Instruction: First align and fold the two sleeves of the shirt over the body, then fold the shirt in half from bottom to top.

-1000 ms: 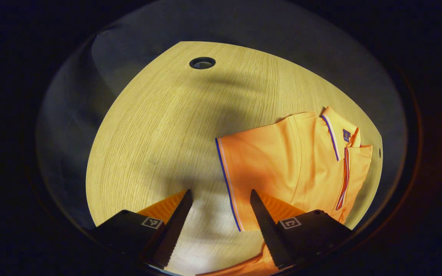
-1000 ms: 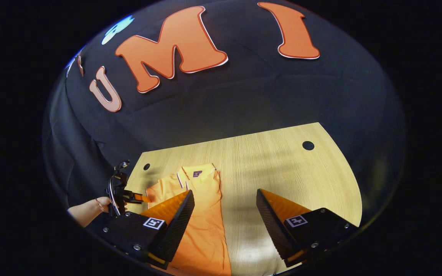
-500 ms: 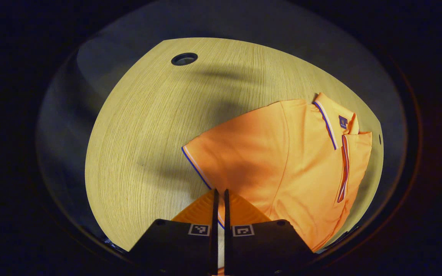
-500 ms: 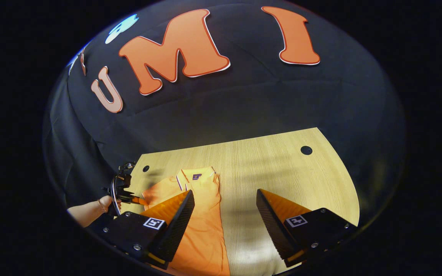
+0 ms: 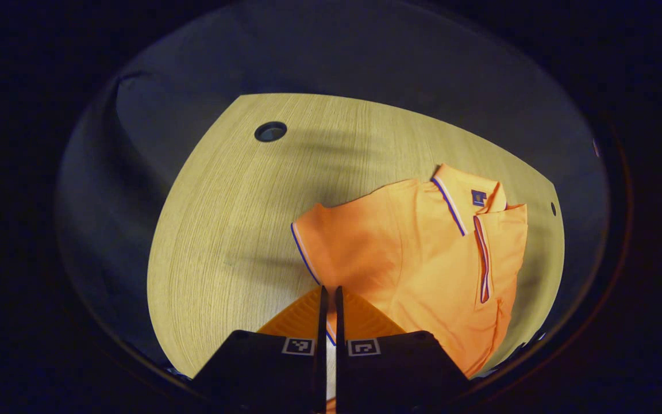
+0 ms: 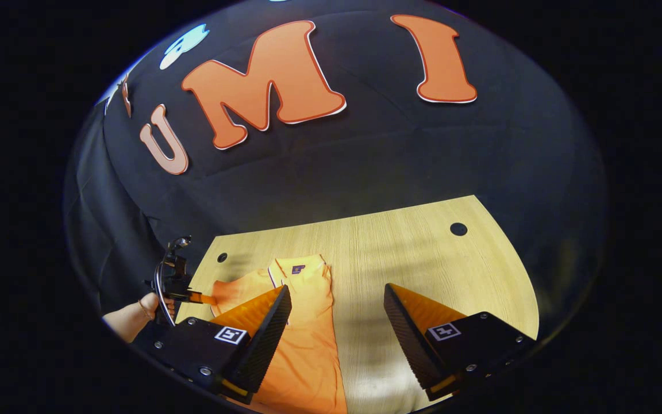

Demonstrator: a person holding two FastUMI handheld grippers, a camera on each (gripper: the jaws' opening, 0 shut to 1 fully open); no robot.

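Your left gripper (image 5: 328,296) is pinched down on the sleeve (image 5: 331,247) hem of the shirt (image 5: 423,270), both fingers pressed together on the striped edge, lifting it off the table (image 5: 233,230). Your right gripper (image 6: 337,299) is spread wide, holding nothing, above the table just right of the shirt's body. The shirt lies on the table's left part, collar (image 6: 296,268) toward the far wall. Farther left, your hand (image 6: 150,302) holds the left gripper.

Left gripper (image 5: 328,299): black housing, one square black-and-white fiducial tag per finger base. Right gripper (image 6: 337,305): wedge fingers, ridged inner faces, same tags, round screws on black blocks. Hand (image 6: 148,303) on far gripper: thin bracelet at wrist, black cable loop behind it.
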